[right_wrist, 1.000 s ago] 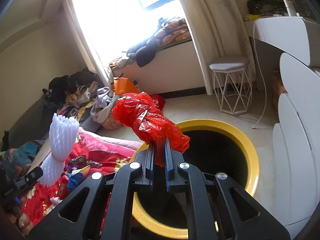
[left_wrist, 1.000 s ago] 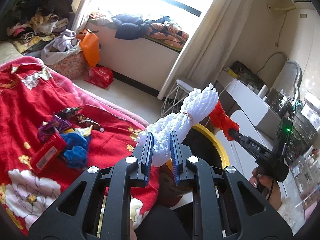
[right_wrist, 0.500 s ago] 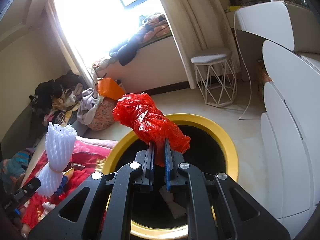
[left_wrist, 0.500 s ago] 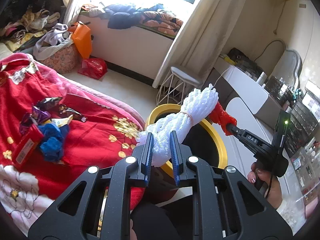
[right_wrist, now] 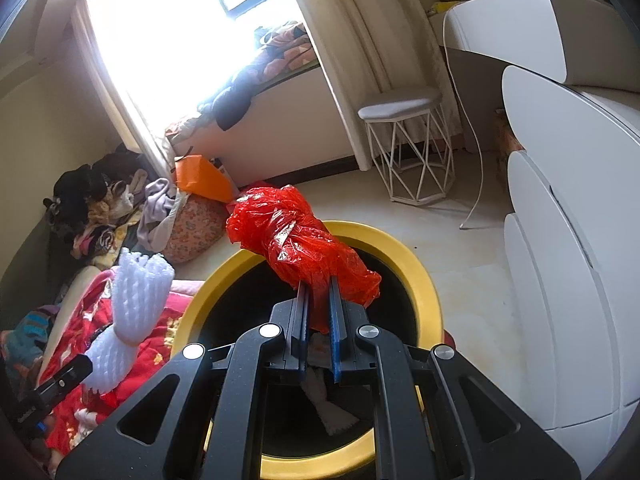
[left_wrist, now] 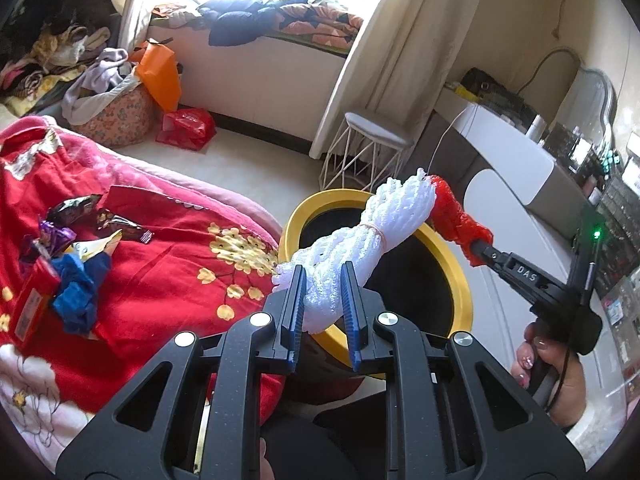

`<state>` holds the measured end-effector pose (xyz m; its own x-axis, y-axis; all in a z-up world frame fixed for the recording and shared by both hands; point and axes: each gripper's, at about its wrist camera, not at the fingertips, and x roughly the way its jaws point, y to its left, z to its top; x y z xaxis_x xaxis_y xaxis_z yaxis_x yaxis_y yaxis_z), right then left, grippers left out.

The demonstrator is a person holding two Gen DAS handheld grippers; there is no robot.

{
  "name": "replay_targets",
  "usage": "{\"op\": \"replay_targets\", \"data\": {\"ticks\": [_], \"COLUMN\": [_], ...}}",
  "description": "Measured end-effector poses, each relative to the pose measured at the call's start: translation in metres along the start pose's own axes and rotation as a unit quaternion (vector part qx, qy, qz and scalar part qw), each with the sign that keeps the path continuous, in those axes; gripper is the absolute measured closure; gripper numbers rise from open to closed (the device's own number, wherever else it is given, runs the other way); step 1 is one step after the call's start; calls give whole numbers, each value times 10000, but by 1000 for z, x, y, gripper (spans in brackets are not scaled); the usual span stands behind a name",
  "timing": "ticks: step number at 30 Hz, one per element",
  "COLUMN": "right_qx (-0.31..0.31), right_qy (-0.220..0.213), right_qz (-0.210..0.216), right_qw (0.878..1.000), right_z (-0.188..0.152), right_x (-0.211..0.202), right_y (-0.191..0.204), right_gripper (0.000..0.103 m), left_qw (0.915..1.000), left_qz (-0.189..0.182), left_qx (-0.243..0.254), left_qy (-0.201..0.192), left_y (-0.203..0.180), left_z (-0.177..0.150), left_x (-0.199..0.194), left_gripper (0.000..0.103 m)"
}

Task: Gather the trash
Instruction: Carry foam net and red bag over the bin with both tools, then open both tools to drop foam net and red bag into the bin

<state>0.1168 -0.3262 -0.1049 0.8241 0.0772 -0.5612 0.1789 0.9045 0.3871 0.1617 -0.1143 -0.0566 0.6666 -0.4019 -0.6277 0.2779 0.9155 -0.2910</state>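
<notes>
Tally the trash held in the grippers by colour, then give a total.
White: 1, foam net, left gripper
Red: 1, plastic bag, right gripper
Total: 2, both over the yellow-rimmed bin

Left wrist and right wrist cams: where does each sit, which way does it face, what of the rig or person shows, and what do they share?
Left wrist: on the left tongs, looking along them over the bed toward the bin; they grip white foam net; the right tongs and a hand show at right.
Right wrist: on the right tongs, looking down into the bin; they grip a red bag.
Shared: bin, foam net, red bag, stool, window.
</notes>
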Motion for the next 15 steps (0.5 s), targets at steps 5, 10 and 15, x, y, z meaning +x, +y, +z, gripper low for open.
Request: {"op": "replay_targets", "data": {"ticks": [5,10,15], "right_qx": [-17,-37,-53], "right_qy": [36,46,75], "right_qz": [-61,-127,-38], "right_qw": [10000,9999,10000], "right_z": [0,1,1], "right_x": [2,4,6], "right_y": [-1,-1,2], "right_gripper": [95,95,93], "left_qw": [9998,9995,9993], "left_qz": [80,123,127], "left_qx": [117,202,222], "left_qy": [116,218,284], "left_y": [-7,-14,-22], "left_z": [1,4,7], "left_x": [13,24,35], "left_gripper": [90,89,84]}}
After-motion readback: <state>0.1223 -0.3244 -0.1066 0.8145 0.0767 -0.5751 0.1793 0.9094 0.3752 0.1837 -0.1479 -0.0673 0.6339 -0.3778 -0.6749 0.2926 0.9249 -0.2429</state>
